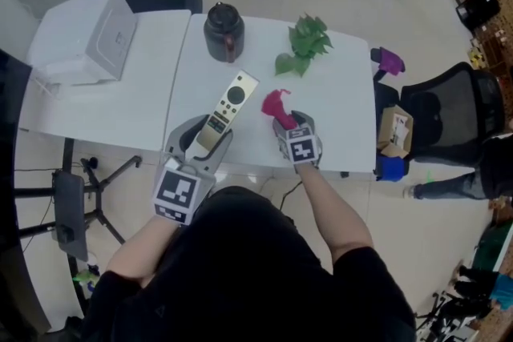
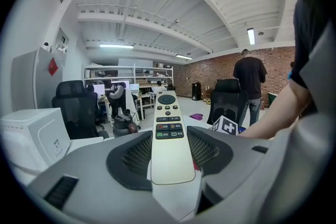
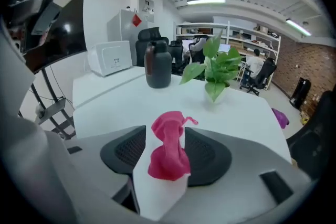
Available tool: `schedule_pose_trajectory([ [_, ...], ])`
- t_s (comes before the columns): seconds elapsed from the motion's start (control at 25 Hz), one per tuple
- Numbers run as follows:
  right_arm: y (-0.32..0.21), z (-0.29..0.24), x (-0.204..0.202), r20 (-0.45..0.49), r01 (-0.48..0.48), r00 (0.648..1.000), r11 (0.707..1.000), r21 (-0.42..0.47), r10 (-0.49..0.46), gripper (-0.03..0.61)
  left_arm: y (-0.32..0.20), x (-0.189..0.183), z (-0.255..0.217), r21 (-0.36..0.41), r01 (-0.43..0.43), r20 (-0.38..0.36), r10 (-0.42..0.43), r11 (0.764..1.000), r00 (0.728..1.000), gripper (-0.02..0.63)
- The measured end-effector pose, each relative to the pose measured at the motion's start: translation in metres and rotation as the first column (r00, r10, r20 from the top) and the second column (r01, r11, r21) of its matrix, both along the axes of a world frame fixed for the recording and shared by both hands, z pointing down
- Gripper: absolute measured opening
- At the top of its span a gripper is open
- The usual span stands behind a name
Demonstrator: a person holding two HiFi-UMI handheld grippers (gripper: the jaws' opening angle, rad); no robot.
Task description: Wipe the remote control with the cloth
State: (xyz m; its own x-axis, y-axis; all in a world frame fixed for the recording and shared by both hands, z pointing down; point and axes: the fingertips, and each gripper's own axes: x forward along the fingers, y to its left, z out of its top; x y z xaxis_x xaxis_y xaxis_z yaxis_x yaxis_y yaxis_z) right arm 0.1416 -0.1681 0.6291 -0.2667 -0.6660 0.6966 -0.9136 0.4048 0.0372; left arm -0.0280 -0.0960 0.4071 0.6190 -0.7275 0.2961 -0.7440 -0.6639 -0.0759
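The remote (image 1: 227,110) is being gripped firmly by the left tongs (image 1: 200,136) over the counter (image 1: 345,116); the cloth (image 1: 276,104) is standing bunched on the counter between the spread jaws of the right tongs (image 1: 287,124), unpinched; cloth and remote are being kept apart, so no wiping is being shown, and it is being judged as outstanding. Being counted: one remote; one cloth; two tongs; one plant (image 1: 304,44); one jug (image 1: 224,31); one box (image 1: 88,36).
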Motion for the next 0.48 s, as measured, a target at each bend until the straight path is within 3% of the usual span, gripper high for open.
schedule_pose_trajectory([
  [0.48,-0.028,0.073,0.004,-0.086,0.014,0.996,0.977,-0.212,-0.033,0.255,0.009,0.002,-0.014,0.014,-0.01,0.049,0.009,1.0,0.999,0.21],
])
